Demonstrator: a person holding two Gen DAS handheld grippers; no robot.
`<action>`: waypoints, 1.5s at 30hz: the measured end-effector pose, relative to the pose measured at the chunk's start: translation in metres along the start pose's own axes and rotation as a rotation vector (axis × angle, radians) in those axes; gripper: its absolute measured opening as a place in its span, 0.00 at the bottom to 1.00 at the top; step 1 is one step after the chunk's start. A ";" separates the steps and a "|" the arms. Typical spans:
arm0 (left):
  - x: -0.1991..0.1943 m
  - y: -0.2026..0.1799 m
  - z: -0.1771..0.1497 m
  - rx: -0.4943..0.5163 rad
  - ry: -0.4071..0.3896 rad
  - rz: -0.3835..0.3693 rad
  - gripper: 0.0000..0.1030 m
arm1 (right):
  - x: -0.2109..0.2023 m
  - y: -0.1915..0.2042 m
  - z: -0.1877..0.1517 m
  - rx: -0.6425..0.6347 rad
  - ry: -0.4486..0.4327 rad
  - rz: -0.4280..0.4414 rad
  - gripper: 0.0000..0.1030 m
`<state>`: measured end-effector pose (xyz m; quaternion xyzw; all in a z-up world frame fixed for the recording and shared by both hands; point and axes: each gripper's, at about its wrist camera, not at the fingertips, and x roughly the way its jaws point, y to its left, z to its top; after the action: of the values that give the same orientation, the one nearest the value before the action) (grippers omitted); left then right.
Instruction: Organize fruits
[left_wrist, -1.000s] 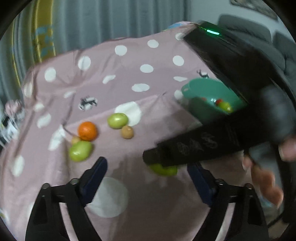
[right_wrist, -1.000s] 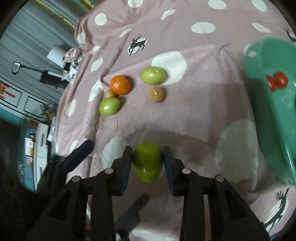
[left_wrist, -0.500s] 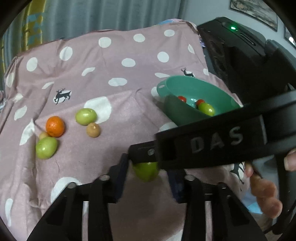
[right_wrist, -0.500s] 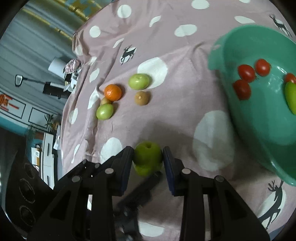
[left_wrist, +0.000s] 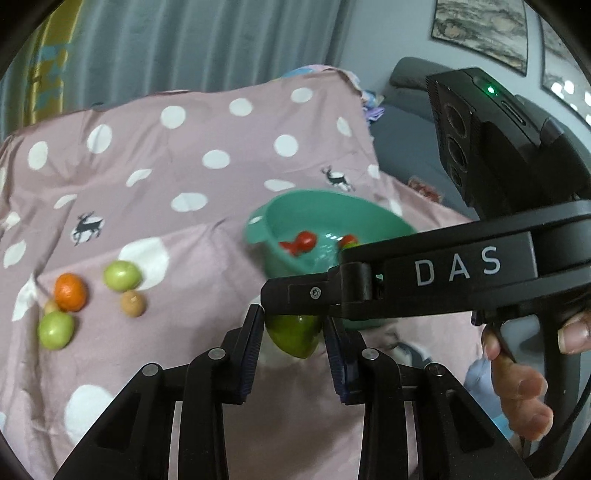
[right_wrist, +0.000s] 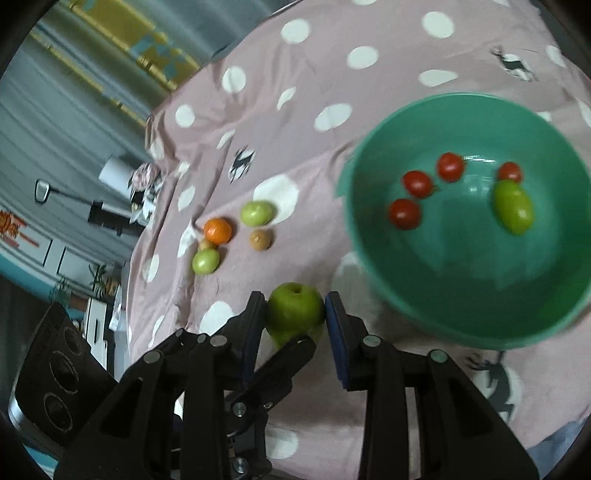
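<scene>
My right gripper (right_wrist: 295, 314) is shut on a green apple (right_wrist: 294, 310) and holds it above the cloth, left of the teal bowl (right_wrist: 369, 266). The bowl holds several red tomatoes (right_wrist: 417, 182) and a green fruit (right_wrist: 513, 206). In the left wrist view the same apple (left_wrist: 293, 332) sits between my left gripper's pads (left_wrist: 255, 343), with the right gripper's finger (left_wrist: 424, 280) crossing above it. My left gripper (left_wrist: 293, 345) stands narrowly open around the apple; contact cannot be told. On the cloth lie an orange (right_wrist: 218, 230), two green fruits (right_wrist: 256, 213) (right_wrist: 205, 260) and a brown fruit (right_wrist: 260, 239).
The table wears a pink cloth with white dots (left_wrist: 184, 177). A grey sofa (left_wrist: 402, 122) stands behind on the right, curtains (left_wrist: 184, 44) behind. The bowl also shows in the left wrist view (left_wrist: 280, 258). The person's hand (left_wrist: 517, 391) holds the right gripper.
My right gripper has lifted the green apple and carried it toward the bowl. My left gripper has closed in around the same apple from below.
</scene>
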<state>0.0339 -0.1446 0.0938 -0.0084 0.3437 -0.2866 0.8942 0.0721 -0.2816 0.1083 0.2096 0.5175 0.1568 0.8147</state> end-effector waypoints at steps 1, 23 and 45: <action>0.002 -0.006 0.001 0.003 -0.006 0.000 0.33 | -0.004 -0.003 0.000 0.003 -0.008 -0.008 0.33; 0.069 -0.064 0.037 -0.017 -0.034 -0.133 0.33 | -0.061 -0.083 0.009 0.186 -0.207 -0.093 0.35; -0.042 0.091 -0.022 -0.212 -0.032 0.389 0.99 | -0.015 0.022 -0.007 0.001 -0.147 -0.015 0.92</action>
<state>0.0418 -0.0425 0.0834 -0.0404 0.3529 -0.0708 0.9321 0.0590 -0.2687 0.1289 0.2170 0.4578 0.1345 0.8516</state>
